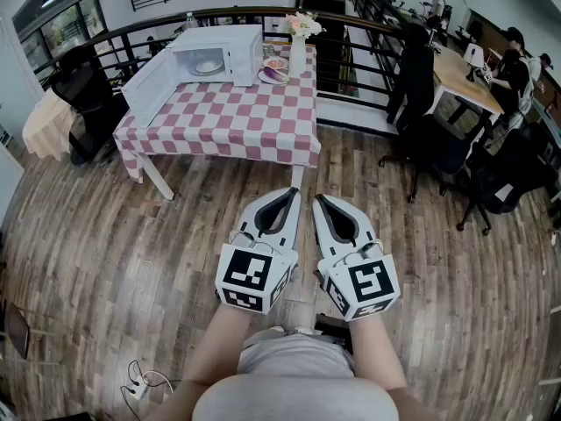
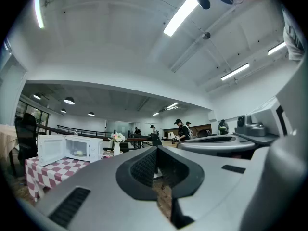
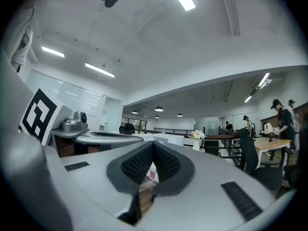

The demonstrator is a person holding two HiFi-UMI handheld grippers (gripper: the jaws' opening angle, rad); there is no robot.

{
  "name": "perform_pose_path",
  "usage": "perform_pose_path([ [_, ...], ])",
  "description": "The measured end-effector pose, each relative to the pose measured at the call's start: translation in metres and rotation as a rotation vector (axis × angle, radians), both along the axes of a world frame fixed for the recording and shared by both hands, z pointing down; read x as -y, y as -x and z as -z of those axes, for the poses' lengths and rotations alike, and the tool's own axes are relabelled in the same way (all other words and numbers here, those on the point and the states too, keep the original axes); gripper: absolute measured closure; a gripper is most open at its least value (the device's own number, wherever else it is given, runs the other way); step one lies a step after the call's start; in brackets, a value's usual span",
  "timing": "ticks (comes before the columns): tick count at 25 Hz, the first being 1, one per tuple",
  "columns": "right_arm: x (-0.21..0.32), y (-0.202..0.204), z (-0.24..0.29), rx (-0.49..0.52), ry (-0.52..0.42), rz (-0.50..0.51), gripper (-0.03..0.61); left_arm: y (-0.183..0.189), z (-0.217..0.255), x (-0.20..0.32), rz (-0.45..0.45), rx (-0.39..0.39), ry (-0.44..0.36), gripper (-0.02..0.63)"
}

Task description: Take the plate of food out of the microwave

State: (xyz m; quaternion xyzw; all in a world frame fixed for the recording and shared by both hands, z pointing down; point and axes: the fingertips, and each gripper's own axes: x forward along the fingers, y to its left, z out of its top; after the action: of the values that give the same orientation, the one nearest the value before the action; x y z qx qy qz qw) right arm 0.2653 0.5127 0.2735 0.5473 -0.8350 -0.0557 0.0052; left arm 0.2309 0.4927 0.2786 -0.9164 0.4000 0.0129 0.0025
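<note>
At the far left of the head view, a black swivel office chair (image 1: 81,90) stands beside a beige cloth-draped heap (image 1: 48,125) on the brown wooden plank floor (image 1: 105,261). Just right of them is a white-legged table under a pink-and-white checked cloth (image 1: 237,121). At the table's far left end sits a boxy white microwave oven (image 1: 237,46). Its white door (image 1: 151,86) is swung wide open to the left, and inside the cavity lies the round, pale plate of food (image 1: 208,65), flat on the oven floor. Just right of the oven are two small dishes (image 1: 274,70), and beside them a tall white vase of pale flowers (image 1: 298,46) at the table's far right corner.

Near the viewer and well apart from the table, two bare forearms hold the grippers side by side over the floor. The grey-and-white left gripper (image 1: 290,193) has its black ribbed jaws pressed together with nothing between them. The left gripper view shows the pads meeting, with the open oven off to the left. The matching right gripper (image 1: 319,200) is the same, its jaws closed tip to tip and empty.

Further right, beyond a black metal railing (image 1: 368,55), several people stand or sit around a long light wooden desk (image 1: 460,77) among black wheeled chairs (image 1: 495,182).
</note>
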Motion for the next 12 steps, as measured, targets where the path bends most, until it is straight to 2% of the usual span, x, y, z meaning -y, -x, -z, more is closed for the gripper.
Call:
perform_pose_path([
  [12, 0.015, 0.038, -0.011, -0.018, 0.010, -0.004, 0.555, 0.041, -0.009, 0.015, 0.014, 0.011, -0.004, 0.611],
])
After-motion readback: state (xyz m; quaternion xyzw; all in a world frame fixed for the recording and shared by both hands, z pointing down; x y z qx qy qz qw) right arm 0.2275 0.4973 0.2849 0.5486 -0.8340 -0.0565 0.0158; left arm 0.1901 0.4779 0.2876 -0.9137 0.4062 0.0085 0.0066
